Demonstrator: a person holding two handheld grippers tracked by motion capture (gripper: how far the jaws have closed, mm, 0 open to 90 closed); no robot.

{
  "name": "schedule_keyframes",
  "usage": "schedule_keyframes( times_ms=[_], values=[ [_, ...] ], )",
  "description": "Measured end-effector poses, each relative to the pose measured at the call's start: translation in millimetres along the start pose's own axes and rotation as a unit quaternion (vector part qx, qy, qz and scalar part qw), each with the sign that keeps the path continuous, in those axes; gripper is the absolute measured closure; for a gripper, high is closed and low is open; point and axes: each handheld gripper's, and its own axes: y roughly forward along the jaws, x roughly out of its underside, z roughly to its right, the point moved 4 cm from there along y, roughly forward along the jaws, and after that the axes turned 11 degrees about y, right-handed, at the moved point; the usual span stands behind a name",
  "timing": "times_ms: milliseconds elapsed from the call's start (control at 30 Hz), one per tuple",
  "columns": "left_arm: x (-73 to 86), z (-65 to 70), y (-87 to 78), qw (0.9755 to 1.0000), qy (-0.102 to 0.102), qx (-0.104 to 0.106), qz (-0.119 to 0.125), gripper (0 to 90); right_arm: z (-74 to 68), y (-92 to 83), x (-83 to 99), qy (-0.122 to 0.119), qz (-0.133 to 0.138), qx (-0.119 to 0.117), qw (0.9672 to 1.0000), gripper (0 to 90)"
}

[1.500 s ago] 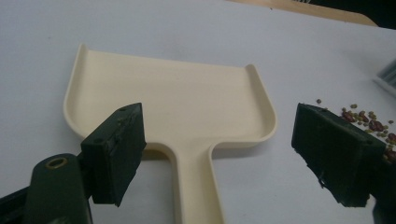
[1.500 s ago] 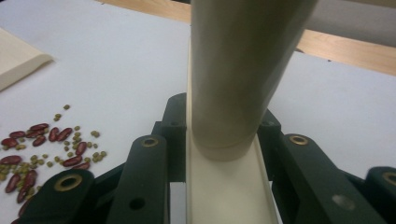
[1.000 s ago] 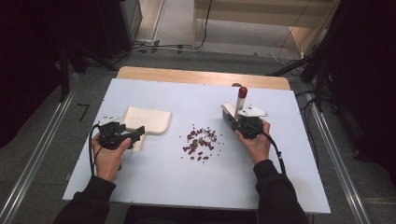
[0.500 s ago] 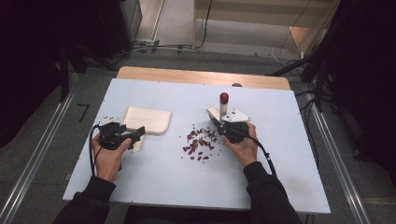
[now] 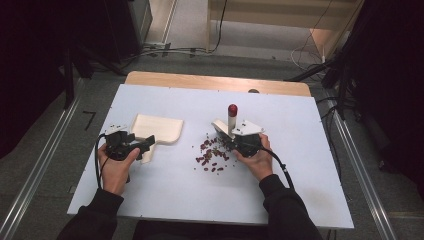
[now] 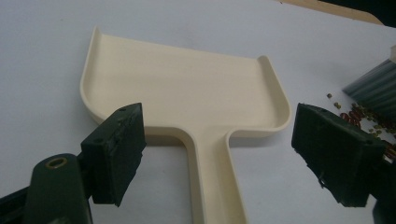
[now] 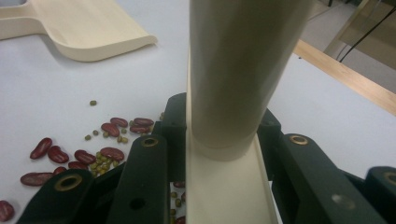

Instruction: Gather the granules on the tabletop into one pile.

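I see my right hand-held gripper (image 5: 231, 136) near the middle of the tabletop (image 5: 310, 165), a little toward the right edge, with the forearm coming in from the near edge and the hand wrapped around its body. Its jaws are pressed onto the cream handle of a brush (image 7: 243, 70), which stands upright with a red cap on top in the high view. The scattered beans (image 5: 212, 154) lie just beside it, on its left. My left hand-held gripper (image 6: 233, 156) rests low toward the left edge; its jaws are spread wide, one on each side of the handle of the cream dustpan (image 6: 187, 88), and they do not touch it. The dustpan lies flat, with its open mouth toward the far edge. The tabletop is white, with a wooden strip along its far edge, and grey floor and cables lie beyond.
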Motion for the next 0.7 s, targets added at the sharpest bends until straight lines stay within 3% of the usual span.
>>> schedule_keyframes(
  times_ms=[233,433,700],
  values=[
    [0.1,0.4,-0.3,1.0000,0.001,0.002,0.001,18.3,-3.7,-2.1,-0.5,-0.008,0.002,-0.016,0.9998,64.3],
    [-0.3,1.3,-1.0,1.0000,0.001,0.003,0.002,18.3,6.3,-1.4,-9.1,0.002,0.012,-0.004,0.9999,64.2],
    [0.3,-0.6,0.1,1.0000,-0.001,0.003,0.001,18.3,13.8,18.1,-17.0,-0.010,0.006,0.001,0.9999,64.2]
  ],
)
